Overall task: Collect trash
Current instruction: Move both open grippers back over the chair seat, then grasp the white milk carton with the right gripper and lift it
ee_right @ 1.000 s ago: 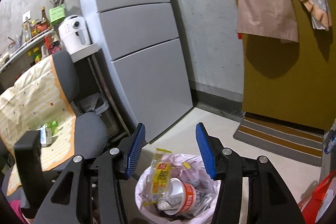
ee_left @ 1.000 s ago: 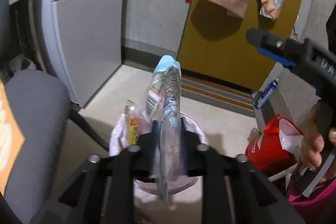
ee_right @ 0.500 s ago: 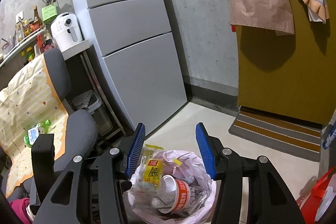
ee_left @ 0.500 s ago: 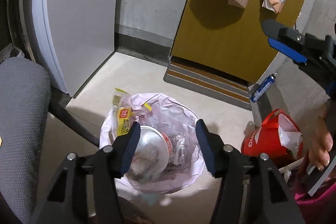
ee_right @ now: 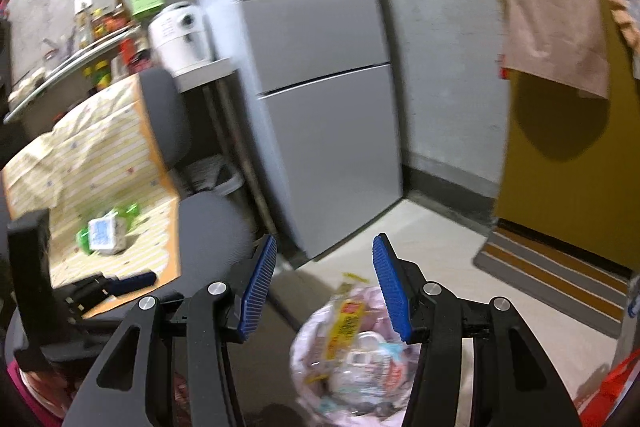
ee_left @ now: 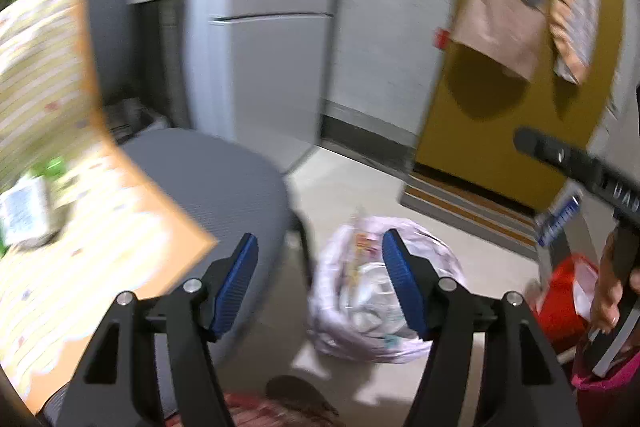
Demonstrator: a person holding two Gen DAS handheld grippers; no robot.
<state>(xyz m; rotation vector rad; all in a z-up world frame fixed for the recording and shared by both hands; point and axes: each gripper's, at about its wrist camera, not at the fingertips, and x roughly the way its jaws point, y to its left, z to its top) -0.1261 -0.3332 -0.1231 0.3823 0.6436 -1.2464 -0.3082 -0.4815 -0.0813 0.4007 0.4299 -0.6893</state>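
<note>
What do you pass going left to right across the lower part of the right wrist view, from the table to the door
Patterned tablecloth with a green-wrapped packet → grey chair seat → grey fridge → trash bag on the floor → striped doormat → yellow door.

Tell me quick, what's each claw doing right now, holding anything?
Left claw: open, holding nothing.
Right claw: open, holding nothing.

grey chair, fridge, possibly air fryer
</note>
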